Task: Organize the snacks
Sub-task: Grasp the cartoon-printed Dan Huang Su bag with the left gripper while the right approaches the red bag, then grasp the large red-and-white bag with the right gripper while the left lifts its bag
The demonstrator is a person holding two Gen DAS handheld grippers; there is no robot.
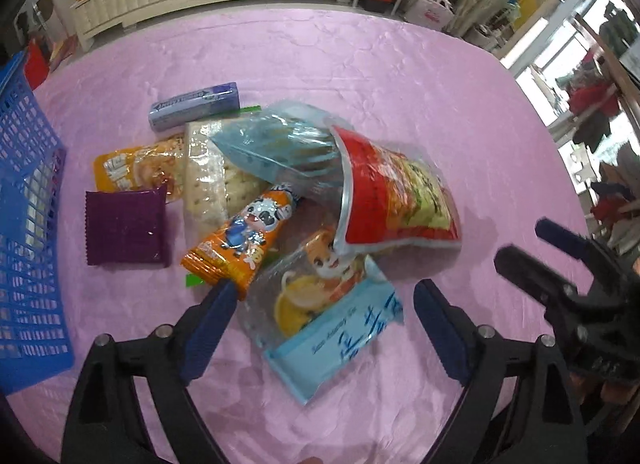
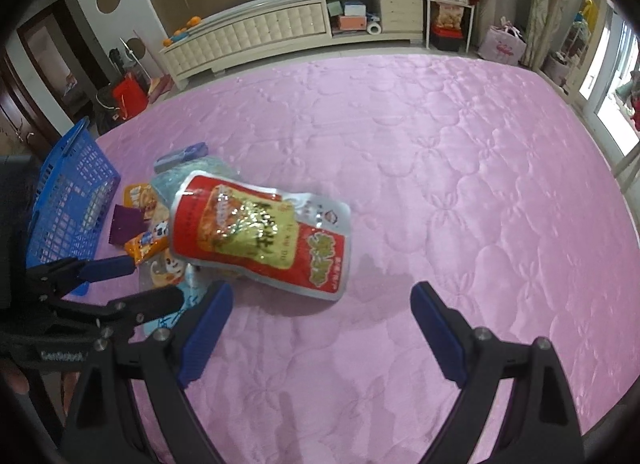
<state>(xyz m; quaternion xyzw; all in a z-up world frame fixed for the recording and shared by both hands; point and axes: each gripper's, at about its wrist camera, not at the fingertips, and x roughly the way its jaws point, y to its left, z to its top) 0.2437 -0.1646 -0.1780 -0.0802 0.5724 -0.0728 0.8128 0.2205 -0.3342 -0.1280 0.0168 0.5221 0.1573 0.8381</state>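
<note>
A heap of snacks lies on the pink quilted cover (image 1: pixel 400 76). On top is a red and yellow bag (image 1: pixel 396 200), tilted over a teal bag (image 1: pixel 272 140). Around it lie an orange cartoon packet (image 1: pixel 240 240), a clear cracker pack (image 1: pixel 204 180), a purple packet (image 1: pixel 126 228), an orange-yellow packet (image 1: pixel 132 168) and a grey-blue stick pack (image 1: pixel 196 104). My left gripper (image 1: pixel 324 296) is open and straddles a light blue packet with a cat picture (image 1: pixel 332 320); the pads do not press on it. My right gripper (image 2: pixel 320 296) is open over bare cover, just in front of the red bag (image 2: pixel 260 232).
A blue plastic basket (image 1: pixel 28 224) stands at the left edge of the cover, close to the purple packet. Bare pink cover stretches to the right of the heap (image 2: pixel 480 184). A cream cabinet (image 2: pixel 280 32) runs along the far wall.
</note>
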